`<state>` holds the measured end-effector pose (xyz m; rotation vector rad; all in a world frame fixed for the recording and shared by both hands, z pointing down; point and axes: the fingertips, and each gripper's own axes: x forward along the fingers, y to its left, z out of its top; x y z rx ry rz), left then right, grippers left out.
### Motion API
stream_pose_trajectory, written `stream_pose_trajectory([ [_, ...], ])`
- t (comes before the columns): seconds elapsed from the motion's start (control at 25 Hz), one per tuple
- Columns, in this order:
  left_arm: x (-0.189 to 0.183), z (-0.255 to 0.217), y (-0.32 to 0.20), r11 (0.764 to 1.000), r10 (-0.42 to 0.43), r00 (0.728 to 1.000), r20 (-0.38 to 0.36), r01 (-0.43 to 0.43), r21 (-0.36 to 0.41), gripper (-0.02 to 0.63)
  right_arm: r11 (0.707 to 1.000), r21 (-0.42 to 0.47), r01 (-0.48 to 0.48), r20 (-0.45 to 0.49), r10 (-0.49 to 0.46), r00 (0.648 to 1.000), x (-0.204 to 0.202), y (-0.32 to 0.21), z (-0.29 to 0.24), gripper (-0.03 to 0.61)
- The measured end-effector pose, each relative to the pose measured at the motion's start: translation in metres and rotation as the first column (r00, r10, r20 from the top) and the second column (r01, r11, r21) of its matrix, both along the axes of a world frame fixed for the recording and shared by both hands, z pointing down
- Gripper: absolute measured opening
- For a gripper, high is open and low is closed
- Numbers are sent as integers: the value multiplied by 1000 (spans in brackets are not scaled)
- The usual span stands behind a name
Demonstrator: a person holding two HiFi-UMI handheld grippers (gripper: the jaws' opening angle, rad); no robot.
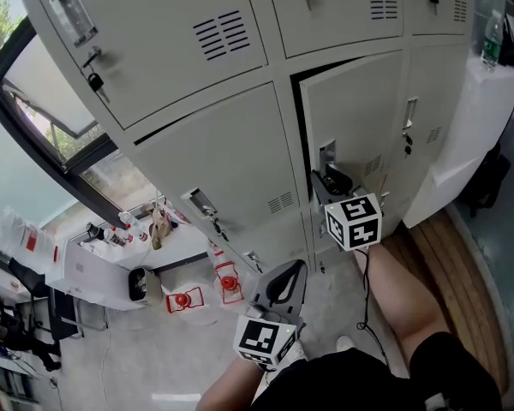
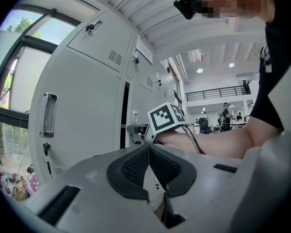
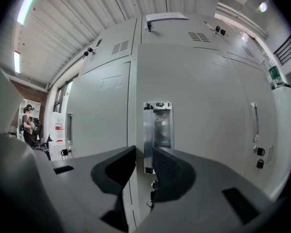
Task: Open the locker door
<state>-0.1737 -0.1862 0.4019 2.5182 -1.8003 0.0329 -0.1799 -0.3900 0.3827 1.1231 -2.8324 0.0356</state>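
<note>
The grey locker door (image 1: pixel 360 118) stands slightly ajar, with a dark gap along its top and left edge. My right gripper (image 1: pixel 330 180) reaches level to that edge at the recessed metal handle (image 1: pixel 327 154). In the right gripper view, my right gripper (image 3: pixel 140 159) has its jaws closed on the door's (image 3: pixel 199 110) left edge, with the handle (image 3: pixel 157 130) just beyond the pads. My left gripper (image 1: pixel 291 271) hangs lower, away from the lockers, shut and empty. In the left gripper view its pads (image 2: pixel 148 147) meet, and the right gripper's marker cube (image 2: pixel 166 118) shows ahead.
More closed lockers (image 1: pixel 214 169) surround the door, some with keys hanging (image 1: pixel 94 80). A window (image 1: pixel 34 84) and a cluttered white table (image 1: pixel 86 272) lie to the left, with red items (image 1: pixel 184 300) on the floor. A bottle (image 1: pixel 491 41) stands on a white cabinet at right.
</note>
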Motion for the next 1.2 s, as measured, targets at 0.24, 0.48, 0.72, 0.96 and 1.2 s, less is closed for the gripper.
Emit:
stream_pose_trajectory([
  [0.24, 13, 0, -3, 1000, 21, 1000, -17, -21, -2, 17, 999, 11, 37, 0, -37, 999, 15, 14, 0, 161],
  [0.48, 31, -2, -8, 998, 62, 998, -25, -62, 7, 17, 997, 33, 75, 3, -75, 997, 36, 31, -1, 164],
  [0.72, 52, -4, -14, 994, 112, 993, -33, -111, 17, 17, 996, 36, 85, 3, -85, 996, 62, 45, -1, 169],
  [0.96, 71, -2, -19, 986, 165, 986, -34, -166, 1, 17, 994, 43, 97, 17, -98, 995, 92, 58, -2, 176],
  [1.2, 79, -2, -24, 981, 191, 981, -24, -191, -23, 17, 991, 77, 107, 30, -109, 994, 117, 67, -3, 178],
])
